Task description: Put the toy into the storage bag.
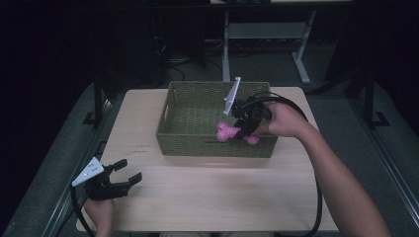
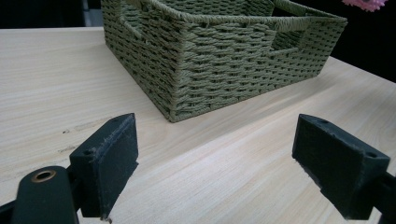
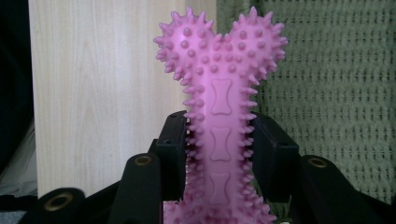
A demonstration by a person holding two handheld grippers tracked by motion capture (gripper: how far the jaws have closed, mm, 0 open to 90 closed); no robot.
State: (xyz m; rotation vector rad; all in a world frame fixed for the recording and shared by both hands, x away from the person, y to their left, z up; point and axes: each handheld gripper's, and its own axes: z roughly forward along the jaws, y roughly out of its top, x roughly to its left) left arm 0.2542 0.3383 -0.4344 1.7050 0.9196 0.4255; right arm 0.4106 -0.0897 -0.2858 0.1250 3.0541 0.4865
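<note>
Over the basket's near-right corner: that's where the action is, so here's the rundown.

Toy: pink spiky bone-shaped chew toy (image 1: 228,132), hanging above the inside of the basket by its near wall, towards the right end. Can't tell if it's touching the basket floor.

Right hand-held gripper (image 1: 240,132): clamped on the toy's shaft. In the right gripper view the two black pads squeeze the shaft from both sides, and the knobby double-lobed end (image 3: 219,46) sticks out past the jaws. So the toy sits right between the jaws, one end poking forward, the other end down by the gripper body.

Right hand (image 1: 282,120): wrapped round the gripper just above the basket's right end, forearm coming in from the tabletop's near-right corner.

Basket (image 1: 170,111): green woven, rectangular, handle slots in the short walls, sitting at the far middle of the tabletop (image 1: 217,192).

Left hand-held gripper (image 1: 125,177): jaws spread wide, nothing between them. It's near the tabletop's near-left corner, well apart from the basket, pointing roughly at it. In the left gripper view the basket's corner (image 2: 175,93) is straight ahead between the pads.

Left hand (image 1: 100,213): at the near edge, holding that gripper.
</note>
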